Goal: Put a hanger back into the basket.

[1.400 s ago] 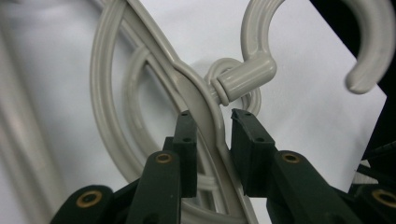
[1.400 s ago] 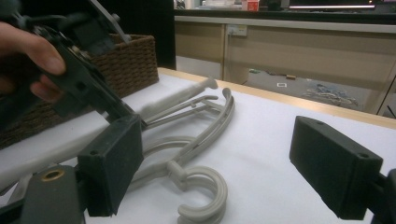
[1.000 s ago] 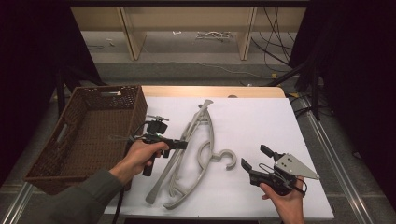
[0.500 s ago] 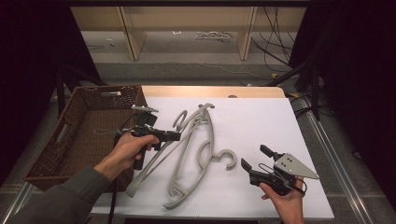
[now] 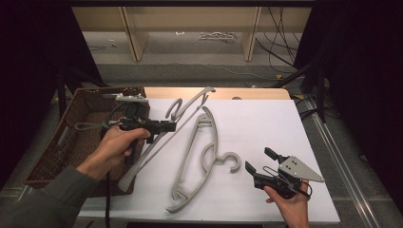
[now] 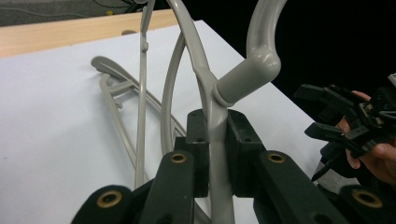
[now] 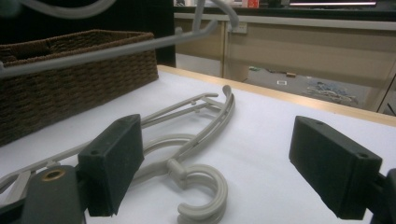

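Hanger clamped in left jaws above desk, second hanger lying flat

Hangers are the work in hand. From the high view, the left gripper (image 5: 164, 127) sits in the person's left hand (image 5: 116, 145) near the right rim of the brown wicker basket (image 5: 52, 156). It holds the lifted hanger (image 5: 157, 142), a grey plastic one that runs slantwise: its hook end points toward the far edge of the desk (image 5: 266, 123), and its lower end hangs over the near corner of the basket. The flat hanger (image 5: 197, 161) lies on the white desk cover just to the right of the lifted one, its hook curled toward the right gripper (image 5: 259, 161). That gripper rests in the right hand (image 5: 290, 204) at the near right part of the desk, well apart from both hangers.

Along the left gripper view, the two black jaws are pressed onto the lifted hanger (image 6: 212, 112), pinching its body just below the neck where the hook stem joins. The flat hanger (image 6: 116, 88) lies beyond on the desk (image 6: 46, 116), and the right gripper (image 6: 334, 112) shows at the right edge in its hand.

Along the right gripper view, the jaws are spread wide with nothing between them. The flat hanger (image 7: 196, 140) lies ahead on the desk (image 7: 280, 140), hook nearest the camera. The lifted hanger (image 7: 107, 51) crosses the top left in the air, in front of the basket (image 7: 70, 79).
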A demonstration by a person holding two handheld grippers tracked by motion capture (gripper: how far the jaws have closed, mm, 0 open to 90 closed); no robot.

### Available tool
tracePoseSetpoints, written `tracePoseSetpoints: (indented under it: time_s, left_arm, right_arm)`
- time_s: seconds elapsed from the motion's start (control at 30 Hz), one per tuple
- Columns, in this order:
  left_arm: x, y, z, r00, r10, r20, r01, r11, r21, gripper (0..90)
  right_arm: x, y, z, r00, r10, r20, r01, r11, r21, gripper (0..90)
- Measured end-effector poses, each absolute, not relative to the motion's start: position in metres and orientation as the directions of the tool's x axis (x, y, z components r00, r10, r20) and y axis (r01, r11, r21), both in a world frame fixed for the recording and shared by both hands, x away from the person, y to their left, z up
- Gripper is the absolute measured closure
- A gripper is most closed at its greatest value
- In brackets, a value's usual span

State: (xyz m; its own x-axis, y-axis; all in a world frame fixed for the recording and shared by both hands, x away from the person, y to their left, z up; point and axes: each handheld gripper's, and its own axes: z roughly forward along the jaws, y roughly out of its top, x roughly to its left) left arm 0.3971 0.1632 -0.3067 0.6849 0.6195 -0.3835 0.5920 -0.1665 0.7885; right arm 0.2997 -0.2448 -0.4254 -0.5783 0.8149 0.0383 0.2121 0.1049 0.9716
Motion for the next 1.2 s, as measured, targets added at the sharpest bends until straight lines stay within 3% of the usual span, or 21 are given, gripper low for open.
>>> tracePoseSetpoints:
  time_s: [0.27,0.57,0.87,1.2]
  left_arm:
    - [0.396,0.197,-0.29,0.687,0.684,-0.245,0.52,-0.227,0.823,80.7]
    - [0.398,0.235,-0.286,0.671,0.718,-0.184,0.48,-0.232,0.846,80.7]
    - [0.402,0.28,-0.299,0.676,0.735,-0.049,0.427,-0.337,0.839,80.7]
    - [0.404,0.309,-0.32,0.694,0.719,0.019,0.395,-0.403,0.826,80.7]
  right_arm:
    - [0.3,-0.244,-0.426,-0.57,0.821,0.026,0.198,0.106,0.974,18.7]
    - [0.301,-0.244,-0.426,-0.574,0.819,0.025,0.199,0.109,0.974,18.7]
    - [0.301,-0.243,-0.426,-0.577,0.816,0.03,0.203,0.107,0.973,18.7]
    - [0.301,-0.242,-0.427,-0.58,0.814,0.027,0.212,0.119,0.97,18.7]
